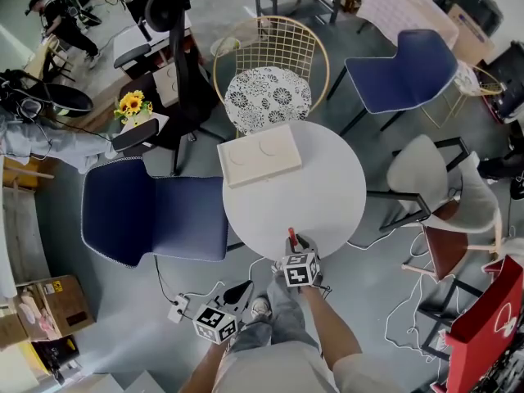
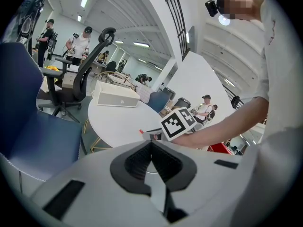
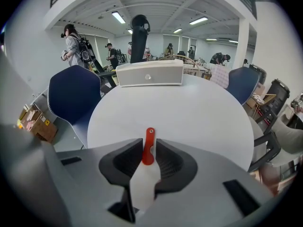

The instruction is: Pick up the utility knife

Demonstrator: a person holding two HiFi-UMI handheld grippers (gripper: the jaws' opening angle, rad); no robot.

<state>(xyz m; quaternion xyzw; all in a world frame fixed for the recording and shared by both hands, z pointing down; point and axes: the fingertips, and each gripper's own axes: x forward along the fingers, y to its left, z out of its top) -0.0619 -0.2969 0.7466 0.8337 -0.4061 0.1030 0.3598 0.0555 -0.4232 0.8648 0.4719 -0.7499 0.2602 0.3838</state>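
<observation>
The utility knife (image 1: 291, 237), red with a hole in its end, lies at the near edge of the round white table (image 1: 319, 178). My right gripper (image 1: 293, 246) points down over it. In the right gripper view the knife (image 3: 148, 145) sits in the narrow gap of that gripper (image 3: 148, 156), and its pads stand close beside it without clearly pressing, so it is open. My left gripper (image 1: 246, 288) hangs below the table edge to the left, shut and empty, as the left gripper view (image 2: 151, 148) also shows. From there the knife's red tip (image 2: 141, 132) peeks out beside the right gripper's marker cube (image 2: 177, 122).
A flat white box (image 1: 259, 155) lies at the table's far side. A blue chair (image 1: 151, 211) stands to the left, a gold wire chair (image 1: 270, 72) behind, another blue chair (image 1: 405, 68) at the back right. Cables and a power strip (image 1: 178, 308) lie on the floor.
</observation>
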